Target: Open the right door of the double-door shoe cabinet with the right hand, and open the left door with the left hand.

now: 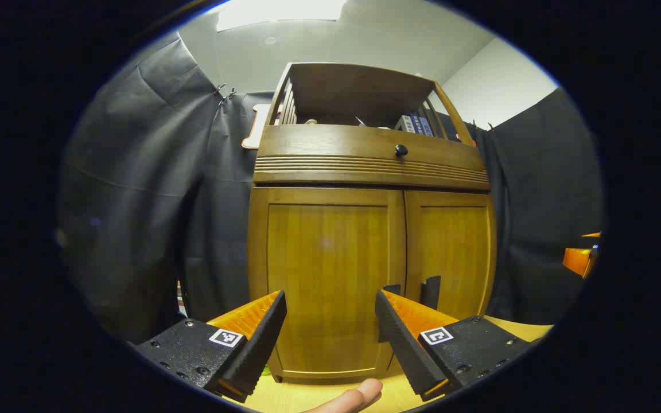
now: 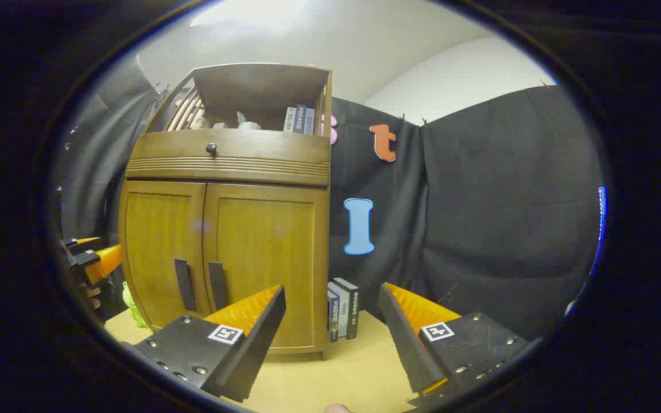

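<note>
Shoe cabinet [image 1: 365, 241] standing on the pale wooden desk [image 2: 319, 378], against the black cloth wall — both doors shut. Left door [image 1: 330, 269] and right door [image 1: 451, 252] meeting at a centre seam, each with a dark vertical handle beside that seam: left door handle [image 2: 183, 284], right door handle [image 2: 217, 285], both low on the cabinet front. Above the doors a ribbed band and a drawer front with a small dark knob [image 1: 401, 150]; above that an open shelf holding a few upright books [image 2: 299, 120].

Left claw [image 1: 330, 327] spread wide, nothing between its fingers, held in front of the cabinet's left door and apart from it; a fingertip [image 1: 359, 397] showing below it. In the right gripper view the same claw seen at the cabinet's left side [image 2: 92, 255], with fingers of the hand holding it just under it.

Right claw [image 2: 330, 321] also spread wide and holding nothing, in front of the cabinet's right corner and clear of it. In the left gripper view, a piece of it visible well to the right of the cabinet [image 1: 582, 258].

Right of the cabinet, just beside its side wall, a small group of books [image 2: 343, 307] standing upright on the desk. At the cabinet's lower left corner, a small green object [image 2: 131, 304] — too small to identify.
</note>
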A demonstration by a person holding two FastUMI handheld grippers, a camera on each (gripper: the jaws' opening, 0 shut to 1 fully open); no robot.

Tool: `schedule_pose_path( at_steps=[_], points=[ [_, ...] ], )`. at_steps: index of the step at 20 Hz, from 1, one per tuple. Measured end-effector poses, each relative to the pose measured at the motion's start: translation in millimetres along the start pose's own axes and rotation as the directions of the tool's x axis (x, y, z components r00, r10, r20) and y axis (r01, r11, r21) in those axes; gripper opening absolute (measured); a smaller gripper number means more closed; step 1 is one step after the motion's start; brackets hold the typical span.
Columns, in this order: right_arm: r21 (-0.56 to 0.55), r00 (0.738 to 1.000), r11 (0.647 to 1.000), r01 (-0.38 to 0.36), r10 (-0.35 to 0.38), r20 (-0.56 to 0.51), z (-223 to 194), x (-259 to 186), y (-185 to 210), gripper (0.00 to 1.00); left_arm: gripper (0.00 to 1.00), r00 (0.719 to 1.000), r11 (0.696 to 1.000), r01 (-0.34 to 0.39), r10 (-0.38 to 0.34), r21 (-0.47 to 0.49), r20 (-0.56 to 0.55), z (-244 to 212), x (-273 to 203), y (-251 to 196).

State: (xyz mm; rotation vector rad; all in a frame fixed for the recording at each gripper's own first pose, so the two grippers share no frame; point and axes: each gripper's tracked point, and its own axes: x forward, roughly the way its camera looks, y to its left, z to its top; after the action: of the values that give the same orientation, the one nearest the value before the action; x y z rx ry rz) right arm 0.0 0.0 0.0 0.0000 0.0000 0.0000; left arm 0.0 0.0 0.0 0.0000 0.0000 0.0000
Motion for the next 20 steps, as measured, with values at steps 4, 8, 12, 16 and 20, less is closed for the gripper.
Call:
schedule_pose_path(
  at_steps=[4, 8, 12, 16, 20],
  points=[
    [-0.031, 0.999, 0.999, -0.024, 0.025, 0.027, 11.7, -4.6, 14.4, 0.97, 0.96, 1.0, 1.0, 0.002, -0.002, 0.003, -0.003, -1.2, 5.0, 6.0],
    [-0.072, 0.998, 0.997, -0.012, 0.016, 0.054, 16.5, -9.0, 12.9, 0.96, 0.96, 1.0, 1.0, 0.011, -0.011, -0.007, -0.026, -7.4, 11.4, 4.2],
    [-0.066, 0.999, 0.998, -0.024, 0.027, 0.043, 11.1, -8.8, 11.7, 0.96, 0.96, 0.999, 0.999, 0.021, -0.021, -0.026, -0.025, -5.7, 9.2, -1.5],
    [-0.056, 0.999, 0.998, -0.023, 0.025, 0.031, 5.1, -7.7, 7.1, 0.96, 0.95, 0.999, 0.999, 0.039, -0.04, -0.037, -0.024, -4.6, 8.0, -8.1],
    [-0.049, 0.999, 0.999, -0.02, 0.022, 0.033, 6.0, -5.9, 2.9, 0.96, 0.95, 0.999, 0.999, 0.032, -0.033, -0.033, -0.028, -4.8, 10.0, -5.6]
  ],
)
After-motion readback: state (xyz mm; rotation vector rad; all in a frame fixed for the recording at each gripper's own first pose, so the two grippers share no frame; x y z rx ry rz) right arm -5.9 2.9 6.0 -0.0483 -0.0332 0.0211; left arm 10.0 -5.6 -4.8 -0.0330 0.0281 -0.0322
